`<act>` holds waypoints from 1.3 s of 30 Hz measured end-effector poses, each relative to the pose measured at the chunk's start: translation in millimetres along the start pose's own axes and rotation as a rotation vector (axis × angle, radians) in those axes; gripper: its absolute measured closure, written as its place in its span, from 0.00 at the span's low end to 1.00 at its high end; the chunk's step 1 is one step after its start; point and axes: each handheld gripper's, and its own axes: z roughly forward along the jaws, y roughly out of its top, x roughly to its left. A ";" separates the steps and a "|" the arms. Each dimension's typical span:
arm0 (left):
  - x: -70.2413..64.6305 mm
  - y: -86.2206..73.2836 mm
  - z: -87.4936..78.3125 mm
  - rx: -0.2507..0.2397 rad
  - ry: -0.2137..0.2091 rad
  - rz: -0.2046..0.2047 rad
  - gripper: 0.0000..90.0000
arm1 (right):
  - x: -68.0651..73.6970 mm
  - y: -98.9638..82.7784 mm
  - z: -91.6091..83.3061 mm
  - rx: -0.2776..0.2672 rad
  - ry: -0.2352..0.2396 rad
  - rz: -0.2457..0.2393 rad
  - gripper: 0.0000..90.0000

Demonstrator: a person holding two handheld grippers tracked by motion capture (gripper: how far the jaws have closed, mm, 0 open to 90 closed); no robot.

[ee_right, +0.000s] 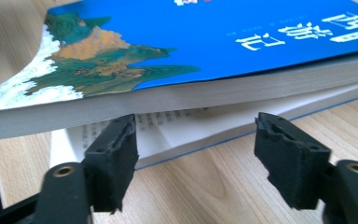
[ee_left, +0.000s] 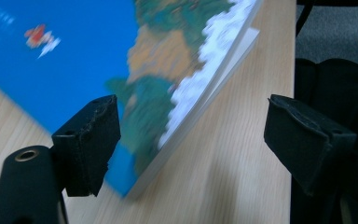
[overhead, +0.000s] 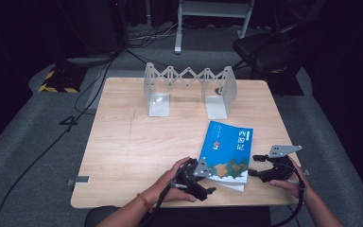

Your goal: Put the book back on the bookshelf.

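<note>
Book (overhead: 228, 150) with blue cover is lying at the near right of the wooden table (overhead: 132, 142), its upper block of pages lifted off the lower ones. Left gripper (overhead: 207, 185) is resting at the near left corner, right gripper (overhead: 254, 166) at the fore-edge, both gaping, clasping nothing.

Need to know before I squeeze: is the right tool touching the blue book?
Cannot tell. In the right gripper view the right tool stands open at the blue book's page edge, but no contact or gap shows plainly.
</note>
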 end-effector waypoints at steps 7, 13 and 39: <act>-6.0 15.0 29.0 0.001 0.006 0.007 0.22 | 5.7 5.8 4.5 -0.001 0.015 -0.008 0.35; -12.0 19.6 34.4 -0.028 0.050 0.027 0.22 | 16.6 15.1 6.5 -0.006 -0.029 -0.023 0.32; 21.6 -1.0 1.5 -0.095 0.166 0.043 0.81 | 20.7 33.5 5.2 -0.149 -0.019 0.029 0.33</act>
